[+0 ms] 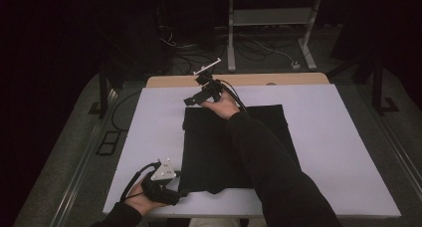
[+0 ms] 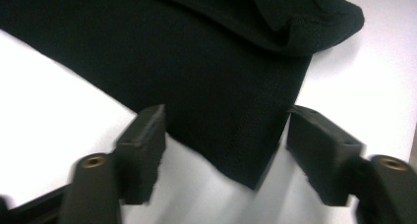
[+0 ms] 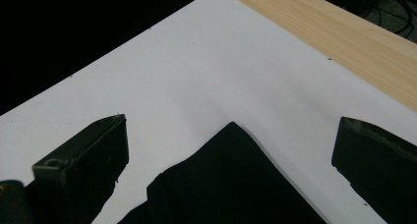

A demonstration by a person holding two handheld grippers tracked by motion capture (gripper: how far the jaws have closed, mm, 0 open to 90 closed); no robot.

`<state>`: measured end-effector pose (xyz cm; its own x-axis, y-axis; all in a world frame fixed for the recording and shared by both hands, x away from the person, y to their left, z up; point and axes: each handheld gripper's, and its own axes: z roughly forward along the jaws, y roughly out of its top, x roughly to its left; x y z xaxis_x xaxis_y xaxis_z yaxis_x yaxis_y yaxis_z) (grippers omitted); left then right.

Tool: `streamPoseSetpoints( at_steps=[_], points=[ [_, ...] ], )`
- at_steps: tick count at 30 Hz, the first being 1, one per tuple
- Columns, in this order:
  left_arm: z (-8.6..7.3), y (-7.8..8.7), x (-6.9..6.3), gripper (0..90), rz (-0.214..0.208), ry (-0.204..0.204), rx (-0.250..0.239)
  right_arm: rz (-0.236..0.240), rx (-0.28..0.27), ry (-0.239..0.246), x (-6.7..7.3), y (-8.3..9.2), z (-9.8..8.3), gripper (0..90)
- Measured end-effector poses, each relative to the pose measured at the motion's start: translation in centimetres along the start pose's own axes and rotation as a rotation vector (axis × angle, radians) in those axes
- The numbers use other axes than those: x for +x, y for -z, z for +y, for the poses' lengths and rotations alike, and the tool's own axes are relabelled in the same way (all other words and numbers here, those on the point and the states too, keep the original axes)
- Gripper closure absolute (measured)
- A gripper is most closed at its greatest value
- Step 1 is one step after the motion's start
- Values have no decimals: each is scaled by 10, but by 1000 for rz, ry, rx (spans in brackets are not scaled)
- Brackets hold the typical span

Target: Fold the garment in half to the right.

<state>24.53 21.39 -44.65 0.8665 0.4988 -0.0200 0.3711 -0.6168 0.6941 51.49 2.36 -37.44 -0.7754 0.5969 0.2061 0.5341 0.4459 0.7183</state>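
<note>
High view, black cloth [image 1: 209, 147], flat, near corner rumpled

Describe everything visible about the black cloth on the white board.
The black cloth looks like soft, matte knit fabric, folded into a rough rectangle and lying flat on the white board. Its near edge bunches into a small fold. One near corner sits between the left claw jaws, which stand apart from it; a far corner lies between the open right claw jaws. The person's right sleeve crosses over it.
</note>
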Motion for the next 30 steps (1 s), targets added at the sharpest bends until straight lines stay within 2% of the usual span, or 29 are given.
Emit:
streamPoseSetpoints(
  at_steps=[10,16,20,30],
  points=[
    [2,-1,1,509,-20,-12,-7,-15,-1,-13,-1,-18,-3,22],
    [5,-4,2,590,-26,9,-15,-22,-4,-30,-5,-29,-7,28],
    [8,-5,3,650,-43,7,-16,-28,-6,-42,-7,-37,-10,30],
    [11,-8,5,757,-51,6,-16,-35,3,-78,-11,-58,-18,61]
  ],
)
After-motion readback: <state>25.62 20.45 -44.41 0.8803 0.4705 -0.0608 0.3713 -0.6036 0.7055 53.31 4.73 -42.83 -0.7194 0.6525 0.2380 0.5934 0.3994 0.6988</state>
